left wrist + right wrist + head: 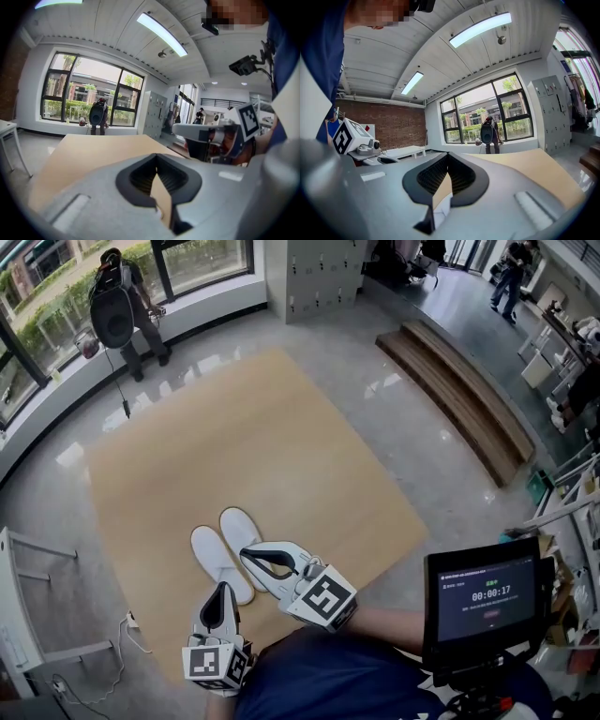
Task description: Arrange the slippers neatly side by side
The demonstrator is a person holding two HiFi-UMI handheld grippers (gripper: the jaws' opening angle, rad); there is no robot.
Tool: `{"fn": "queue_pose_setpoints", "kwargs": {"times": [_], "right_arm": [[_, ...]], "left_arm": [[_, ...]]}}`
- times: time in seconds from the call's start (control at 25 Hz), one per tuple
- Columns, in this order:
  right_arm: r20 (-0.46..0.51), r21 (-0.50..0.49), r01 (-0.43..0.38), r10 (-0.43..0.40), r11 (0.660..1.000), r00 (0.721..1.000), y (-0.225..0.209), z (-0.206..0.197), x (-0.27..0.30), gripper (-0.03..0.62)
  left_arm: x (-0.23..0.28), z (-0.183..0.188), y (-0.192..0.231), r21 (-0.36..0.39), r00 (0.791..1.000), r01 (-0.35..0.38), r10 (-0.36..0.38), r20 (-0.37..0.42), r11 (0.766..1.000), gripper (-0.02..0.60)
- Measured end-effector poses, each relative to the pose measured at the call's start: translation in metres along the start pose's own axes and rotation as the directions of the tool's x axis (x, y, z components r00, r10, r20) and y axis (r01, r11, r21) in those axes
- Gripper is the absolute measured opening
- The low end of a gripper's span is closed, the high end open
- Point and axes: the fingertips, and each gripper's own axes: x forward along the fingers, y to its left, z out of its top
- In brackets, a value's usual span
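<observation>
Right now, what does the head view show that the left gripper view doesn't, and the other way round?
Only the head view plainly shows the two white slippers side by side on the tan mat, plus a timer screen and wooden steps. Only the left gripper view shows the ceiling lights. Both show the mat, the left tool, the right tool, grey lockers and a person with a backpack at the window.
</observation>
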Motion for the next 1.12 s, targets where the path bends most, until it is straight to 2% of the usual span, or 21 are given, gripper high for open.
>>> {"fn": "queue_pose_setpoints", "kwargs": {"times": [0.4,0.56,0.64,0.76,0.92,1.12], "right_arm": [[-0.019,-0.002,-0.017,0.017,1.0,1.0,0.008,-0.002,0.003,0.011],[0.047,0.024,0.0,-0.001,1.0,0.999,-0.012,0.012,-0.027,0.011],[0.047,0.044,0.022,-0.024,0.999,0.999,-0.026,0.017,-0.044,0.011],[-0.007,0.039,0.023,-0.023,0.999,1.0,-0.022,0.008,-0.033,0.011],[-0.044,0.001,0.017,-0.017,1.0,0.999,-0.016,-0.013,-0.017,0.011],[-0.036,-0.024,0.019,-0.019,1.0,0.999,-0.027,0.005,-0.006,0.011]], "left_arm": [[-0.005,-0.004,0.004,0.002,1.0,-0.01,0.01,0.0,1.0,0.005],[0.009,-0.002,-0.033,-0.002,1.0,0.013,-0.013,-0.007,1.0,0.005],[0.019,0.001,-0.053,-0.013,0.999,0.029,-0.03,-0.013,0.999,0.005],[0.018,-0.004,-0.039,-0.004,1.0,0.031,-0.031,-0.007,1.0,0.005],[0.007,-0.014,-0.015,0.007,1.0,-0.014,0.015,-0.008,1.0,0.005],[0.025,-0.004,-0.011,0.011,0.999,0.0,0.0,0.043,1.0,0.005]]}}
